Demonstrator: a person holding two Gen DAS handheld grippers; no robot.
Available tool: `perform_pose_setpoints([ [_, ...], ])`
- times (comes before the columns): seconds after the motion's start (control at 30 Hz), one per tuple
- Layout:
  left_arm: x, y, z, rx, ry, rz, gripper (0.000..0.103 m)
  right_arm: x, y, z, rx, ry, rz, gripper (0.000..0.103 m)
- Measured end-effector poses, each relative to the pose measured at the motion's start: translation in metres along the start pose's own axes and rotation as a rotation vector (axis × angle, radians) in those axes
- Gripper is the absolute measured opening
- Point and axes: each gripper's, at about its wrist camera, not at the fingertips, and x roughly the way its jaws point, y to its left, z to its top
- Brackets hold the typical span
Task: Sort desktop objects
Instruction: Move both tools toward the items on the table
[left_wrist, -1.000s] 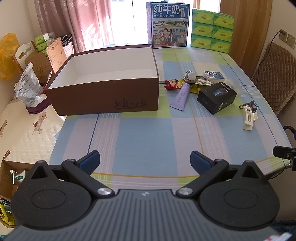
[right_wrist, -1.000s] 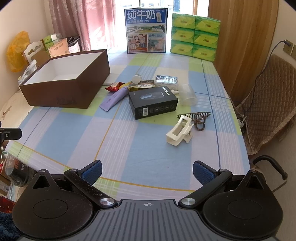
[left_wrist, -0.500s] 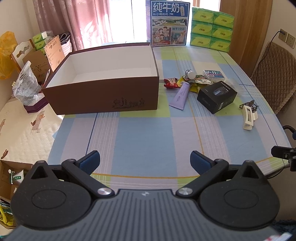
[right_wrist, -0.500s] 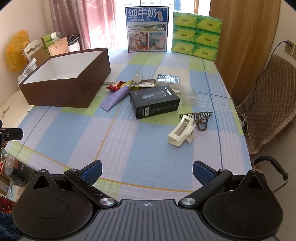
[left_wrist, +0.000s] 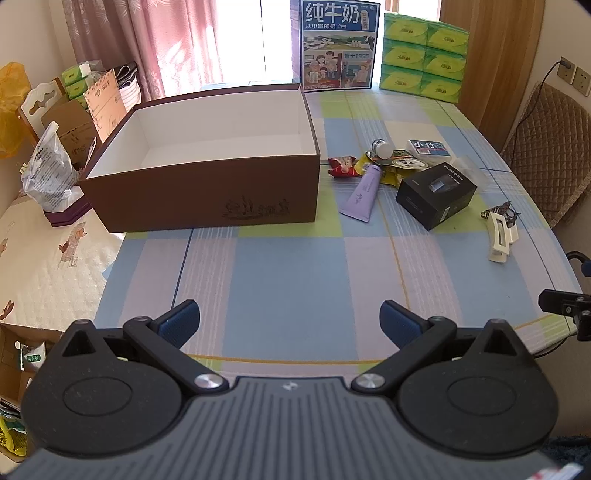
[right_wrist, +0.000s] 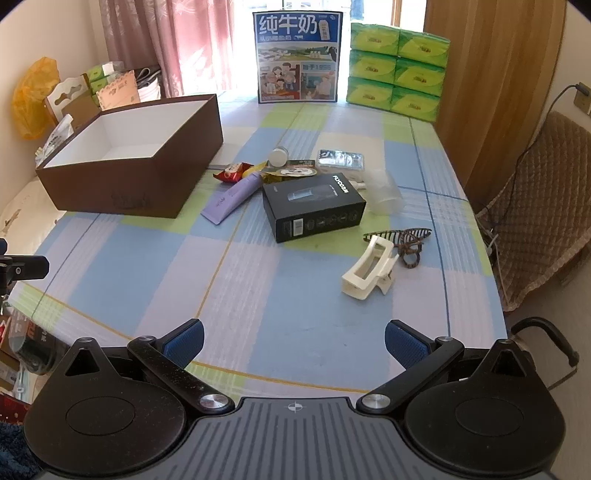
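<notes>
Brown open-topped box (left_wrist: 207, 192), white inside, nothing in it, stood on the left part of the bench. Just right of it a loose cluster: red snack packet (left_wrist: 341, 167), lilac tube (left_wrist: 364, 192) lying flat with cap end pointing away, yellow wrappers (right_wrist: 291, 173) partly under it, small white-capped jar (right_wrist: 277, 156) on its side, a tissue pack (left_wrist: 428, 147) flat behind. Black carton (right_wrist: 314, 206) lay flat, skewed to the cloth checks, beside a clear plastic cup (right_wrist: 384, 192) on its side. Nearer the right edge, a cream claw hair clip (right_wrist: 369, 271) touched a dark patterned clip (right_wrist: 404, 240).
</notes>
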Motion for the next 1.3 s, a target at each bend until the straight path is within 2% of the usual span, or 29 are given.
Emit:
perform_pose_setpoints([
  [0.57, 0.013, 0.004, 0.01, 0.004, 0.019, -0.013, 0.102, 0.012, 0.002, 0.014, -0.02, 0.008, 0.013, 0.101],
  [1.13, 0.027, -0.007, 0.008, 0.034, 0.043, -0.095, 0.102, 0.02, -0.003, 0.005, 0.001, 0.025, 0.015, 0.101],
  [1.3, 0.033, -0.013, 0.011, 0.058, 0.043, -0.13, 0.102, 0.023, -0.014, 0.003, 0.05, 0.023, 0.0, 0.101],
])
